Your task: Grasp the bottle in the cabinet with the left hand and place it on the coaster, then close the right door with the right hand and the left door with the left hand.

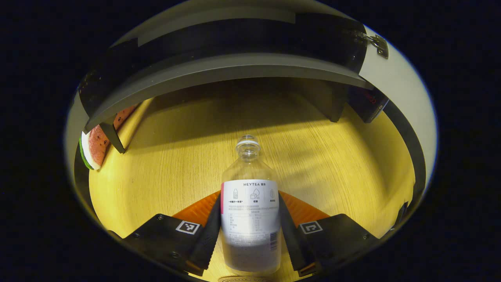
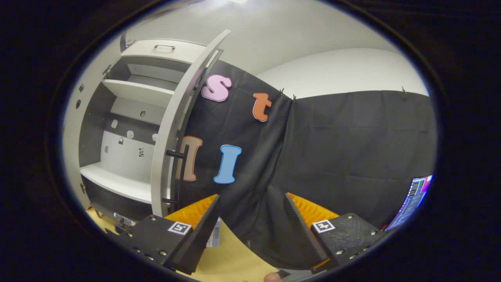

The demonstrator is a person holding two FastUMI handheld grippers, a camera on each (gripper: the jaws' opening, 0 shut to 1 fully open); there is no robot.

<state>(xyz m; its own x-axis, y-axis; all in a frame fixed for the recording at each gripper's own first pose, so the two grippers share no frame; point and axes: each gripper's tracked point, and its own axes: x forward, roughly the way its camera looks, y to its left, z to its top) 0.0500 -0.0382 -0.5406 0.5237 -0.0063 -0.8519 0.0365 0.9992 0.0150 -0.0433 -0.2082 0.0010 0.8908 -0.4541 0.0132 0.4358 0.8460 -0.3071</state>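
In the left gripper view, a clear bottle [image 1: 250, 211] with a white label and no cap stands upright between my left gripper's fingers. My left gripper [image 1: 249, 197] is shut on it, both fingers pressing its sides. The bottle is over the wooden table [image 1: 176, 168], in front of the cabinet's dark base [image 1: 235, 66]. A round rim, possibly the coaster [image 1: 242, 279], peeks in just under the bottle. In the right gripper view, my right gripper [image 2: 252, 197] is open and holds nothing. It is beside the cabinet's open right door [image 2: 172, 129], which has a dark bar handle [image 2: 182, 172].
A watermelon-slice toy [image 1: 94, 145] lies at the left under the cabinet, by one of its legs [image 1: 113, 137]. A dark box [image 1: 368, 103] sits at the right. White shelves [image 2: 137, 92] show inside the cabinet. A lit screen [image 2: 415, 199] stands far right.
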